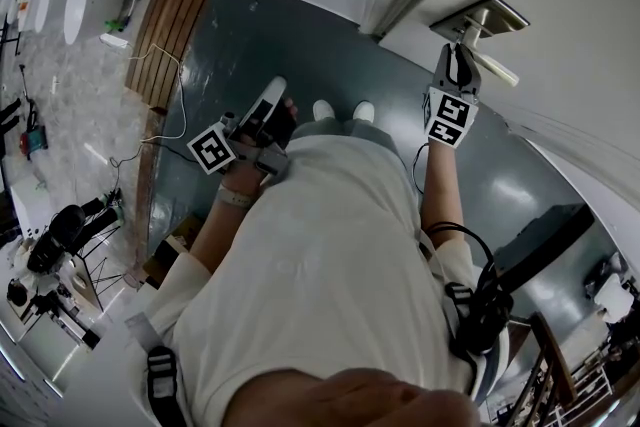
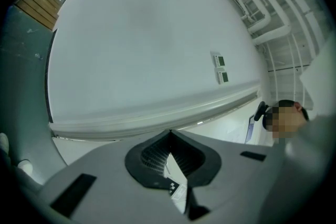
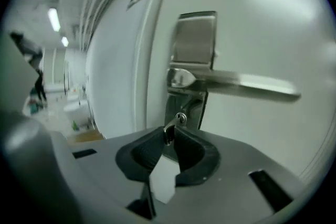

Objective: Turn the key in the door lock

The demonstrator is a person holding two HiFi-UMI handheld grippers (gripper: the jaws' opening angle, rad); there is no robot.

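Two tools in play, but only one was doing any work. The right tool point(image 3: 169, 136) was up at the door point(image 3: 262, 8) with its jaws clamped on the head of the key point(image 3: 175, 121). The key itself sat in the lock point(image 3: 181, 116), just under the lever handle point(image 3: 236, 81) on the metal plate point(image 3: 195, 39). From the right tool's own view the key head looked tilted rather than straight up, so my guess was the turn was somewhere in the middle, not at the start. I honestly couldn't tell whether the bolt had moved. The door edge was in shot, but nothing there showed a latch either way. The left tool point(image 2: 170, 135) was just hanging out near the person's waist, well away from the door, jaws together with nothing between them, pointing at a blank wall. So: key in, grip on, that part's done. What's left is finishing the twist and letting go, as far as I could judge.
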